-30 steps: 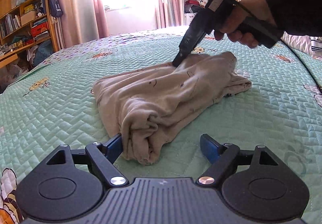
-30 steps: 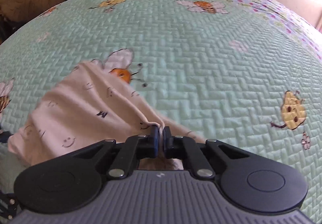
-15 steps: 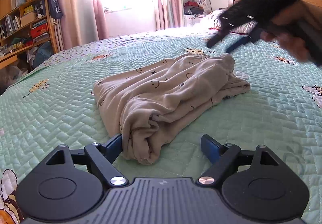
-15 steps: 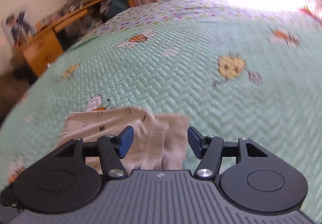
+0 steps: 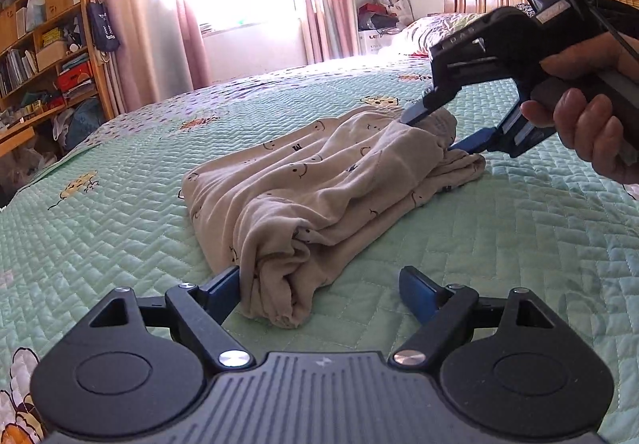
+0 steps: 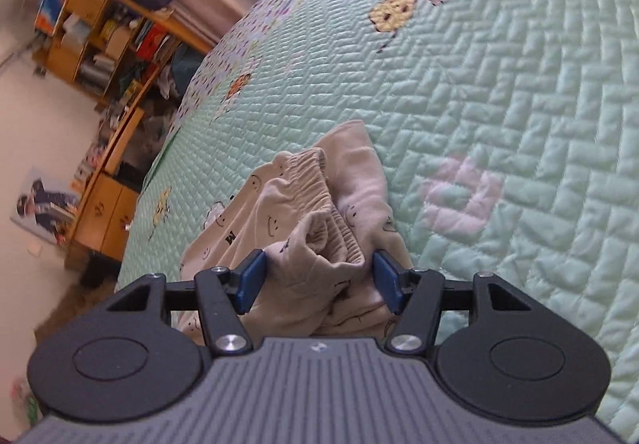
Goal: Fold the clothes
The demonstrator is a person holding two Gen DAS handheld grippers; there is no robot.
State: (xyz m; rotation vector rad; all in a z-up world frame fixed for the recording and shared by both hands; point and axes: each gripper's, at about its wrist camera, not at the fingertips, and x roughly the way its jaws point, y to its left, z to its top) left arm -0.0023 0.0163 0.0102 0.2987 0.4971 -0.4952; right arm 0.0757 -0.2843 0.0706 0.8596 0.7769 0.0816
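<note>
Green quilted bed cover [image 5: 120,228] carried the beige folded garment [image 5: 319,180] at its middle. Left hand-held gripper [image 5: 319,286] stood wide around the garment's near end, while the right hand-held gripper [image 6: 319,274], jaws having just been closing, straddled the bunched waistband, pads not pressing

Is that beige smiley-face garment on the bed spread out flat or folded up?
Folded. The beige garment lies doubled into a thick, rumpled bundle on the green quilt, layers showing at its near end.
</note>
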